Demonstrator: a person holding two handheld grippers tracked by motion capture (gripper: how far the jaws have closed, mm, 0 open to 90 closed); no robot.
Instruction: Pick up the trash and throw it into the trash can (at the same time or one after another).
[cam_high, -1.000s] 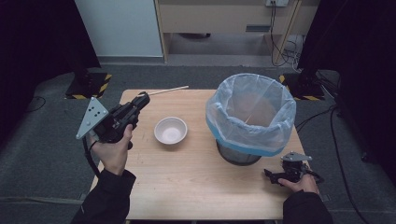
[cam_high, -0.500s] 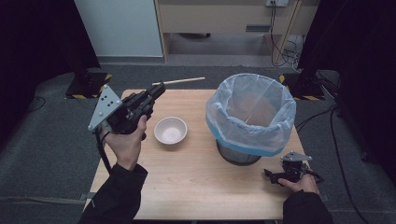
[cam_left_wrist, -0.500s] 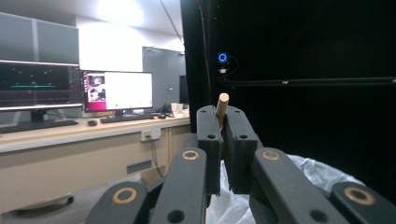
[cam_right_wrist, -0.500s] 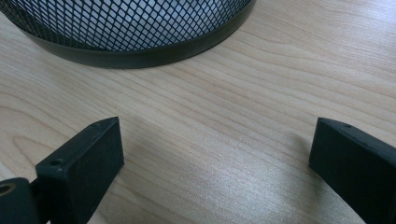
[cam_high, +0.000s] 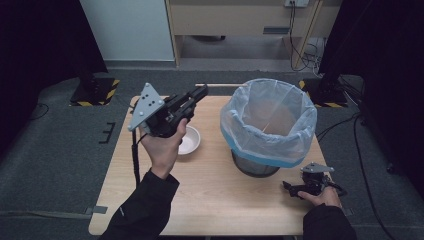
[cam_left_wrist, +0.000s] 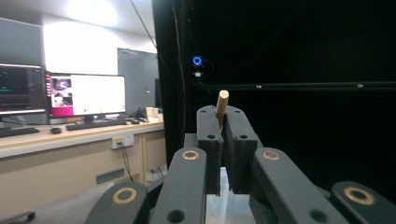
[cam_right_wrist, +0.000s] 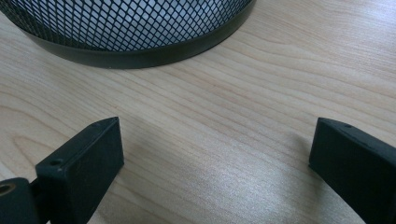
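My left gripper is held up above the table's far left part, over the white bowl, and is shut on a thin wooden stick. The stick runs from the jaws toward the bin. In the left gripper view the stick's end pokes up between the closed jaws of the left gripper, which points at the room beyond the table. My right gripper rests on the table at the front right, open with nothing between its jaws. Bare wood shows between the jaws of the right gripper.
A black mesh bin lined with a pale blue plastic bag stands right of centre; its base is just ahead of my right gripper. The wooden table ends close behind the bin. A desk with monitors stands beyond.
My left gripper has risen and travelled right and farther away with the stick, tilting its jaws upward. The right gripper has stayed on the table.
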